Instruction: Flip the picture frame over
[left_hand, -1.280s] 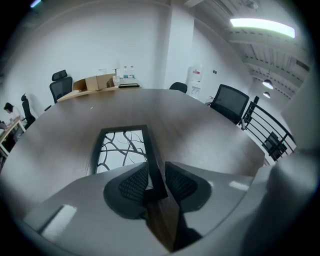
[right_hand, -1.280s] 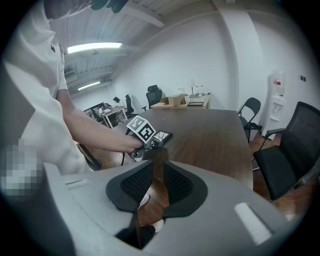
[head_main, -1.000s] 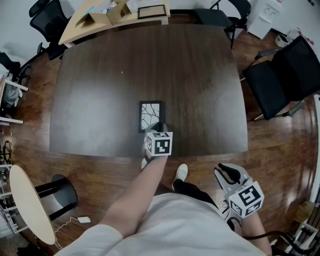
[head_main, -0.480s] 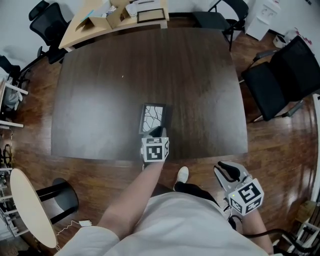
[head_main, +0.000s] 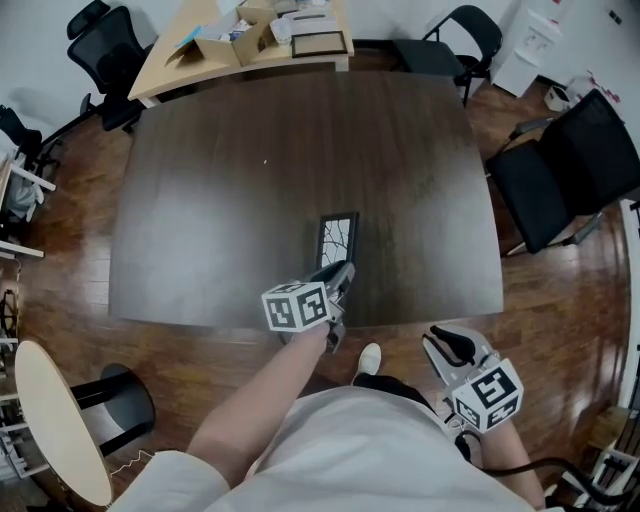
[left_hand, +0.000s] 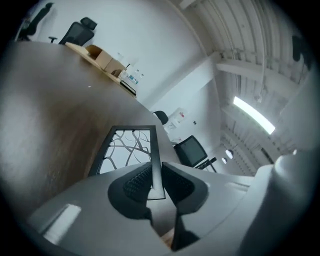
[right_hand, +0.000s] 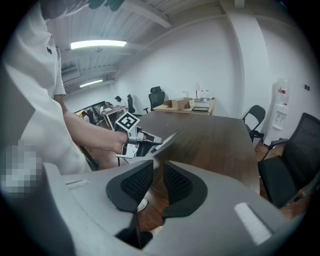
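Observation:
The picture frame (head_main: 338, 238), black with a white branch print, stands tilted up on one long edge on the dark wooden table (head_main: 220, 190), near the table's front edge. My left gripper (head_main: 340, 276) is shut on the frame's near end. In the left gripper view the frame (left_hand: 131, 149) runs away from the jaws, and its edge is pinched between the pads (left_hand: 137, 182). My right gripper (head_main: 452, 346) hangs low beside the person, off the table at the lower right, shut with nothing in it. The right gripper view shows the lifted frame (right_hand: 168, 139) in the left gripper (right_hand: 152, 143).
Black office chairs (head_main: 570, 165) stand to the right of the table, and another (head_main: 440, 45) at the far right corner. A light wooden desk (head_main: 175, 55) with cardboard boxes and a second frame (head_main: 318, 43) adjoins the far edge. A round pale table (head_main: 55, 420) is at the lower left.
The frame lay flat a second ago. The left gripper has since rolled and shifted right, raising the frame onto its edge. The right gripper has stayed where it was.

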